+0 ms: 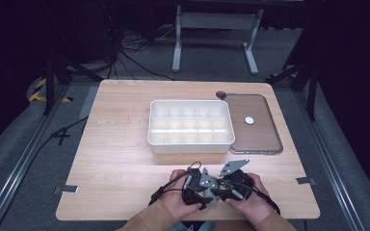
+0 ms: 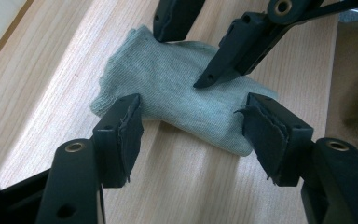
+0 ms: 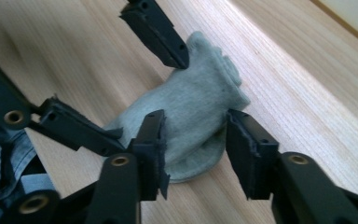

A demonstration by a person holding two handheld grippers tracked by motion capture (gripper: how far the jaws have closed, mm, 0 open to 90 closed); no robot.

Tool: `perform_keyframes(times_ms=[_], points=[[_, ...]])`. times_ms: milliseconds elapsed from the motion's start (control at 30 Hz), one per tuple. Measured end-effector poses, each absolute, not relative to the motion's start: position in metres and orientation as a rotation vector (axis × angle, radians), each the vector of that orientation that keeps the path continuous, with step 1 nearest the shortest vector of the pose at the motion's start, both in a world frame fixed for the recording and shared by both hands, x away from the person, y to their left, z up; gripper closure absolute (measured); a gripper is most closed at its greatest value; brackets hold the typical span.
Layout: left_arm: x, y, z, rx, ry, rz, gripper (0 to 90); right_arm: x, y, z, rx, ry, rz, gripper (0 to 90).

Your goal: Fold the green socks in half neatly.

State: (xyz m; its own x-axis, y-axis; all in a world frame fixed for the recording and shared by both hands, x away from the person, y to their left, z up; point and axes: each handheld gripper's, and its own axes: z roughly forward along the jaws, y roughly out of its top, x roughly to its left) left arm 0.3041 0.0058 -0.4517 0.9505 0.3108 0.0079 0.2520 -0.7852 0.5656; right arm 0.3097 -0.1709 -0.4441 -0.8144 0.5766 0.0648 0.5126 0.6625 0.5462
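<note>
Grey-green sock [image 2: 177, 100] lies flat on the wooden counter [image 1: 120, 144], near its front edge by the person's hands. Left tongs [image 2: 193, 128] stand wide apart over it, pads clear. Right tongs [image 3: 196, 140] gape open too, straddling the sock's end without pressing.

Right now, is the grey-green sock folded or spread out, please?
Folded: the sock lies doubled over on the table, layered edges showing.

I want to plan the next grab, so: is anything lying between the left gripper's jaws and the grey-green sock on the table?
Nothing visible. The left gripper stands open astride the sock, with bare wood below. The right gripper, also open, reaches the sock from the far side.
</note>
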Motion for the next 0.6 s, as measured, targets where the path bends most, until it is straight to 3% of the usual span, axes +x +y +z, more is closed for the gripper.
perform_keyframes(times_ms=[100, 400, 600], points=[[0.303, 0.006, -0.452, 2.517, 0.399, 0.133, 37.7, 0.314, -0.173, -0.447, 0.967, 2.778, 0.856, 51.8], [0.303, 0.007, -0.453, 2.503, 0.408, 0.126, 37.9, 0.33, -0.179, -0.453, 1.092, 2.879, 0.914, 51.3], [0.302, 0.008, -0.453, 2.506, 0.403, 0.124, 37.8, 0.339, -0.183, -0.457, 1.131, 2.96, 0.995, 65.0]])
